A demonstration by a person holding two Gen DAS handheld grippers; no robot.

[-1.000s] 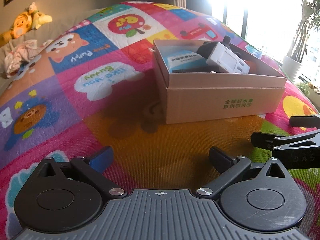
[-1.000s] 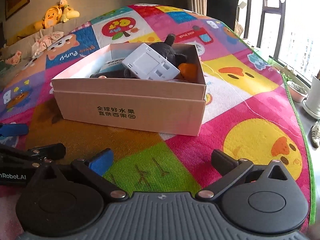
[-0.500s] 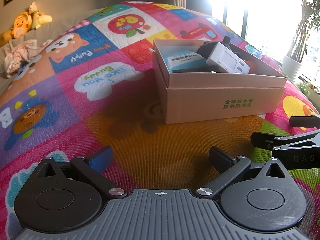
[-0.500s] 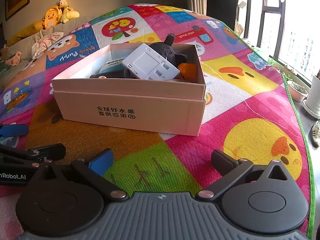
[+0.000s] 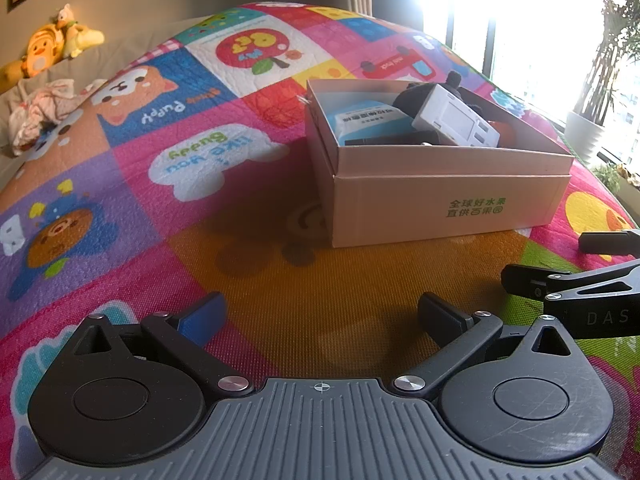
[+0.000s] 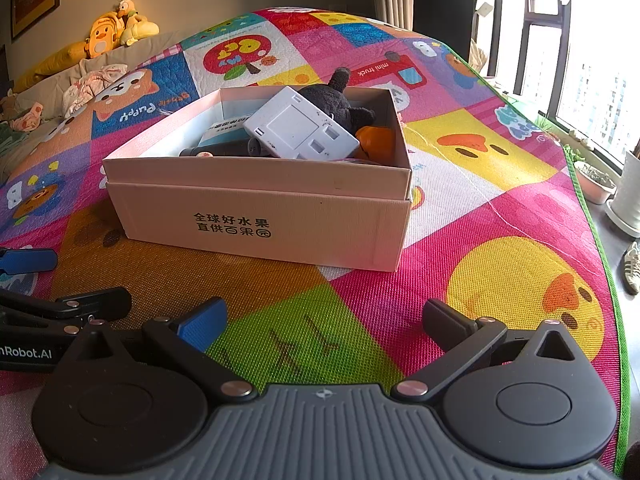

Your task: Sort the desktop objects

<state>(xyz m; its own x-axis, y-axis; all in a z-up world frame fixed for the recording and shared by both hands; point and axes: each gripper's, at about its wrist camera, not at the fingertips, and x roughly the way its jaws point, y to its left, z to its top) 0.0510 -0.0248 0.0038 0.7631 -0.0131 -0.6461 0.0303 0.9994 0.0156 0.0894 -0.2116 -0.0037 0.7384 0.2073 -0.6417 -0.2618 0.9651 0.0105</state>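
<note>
Holding both tongs, left (image 5: 320, 314) and right (image 6: 324, 318), apart and empty near the mat, you face the cardboard box (image 6: 260, 220) at frame centre, already collecting the sorted objects.

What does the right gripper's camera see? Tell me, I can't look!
A cardboard box on a colourful play mat holds a white gadget, a black plush toy and something orange. The right gripper sits before it, jaws open and empty.
</note>
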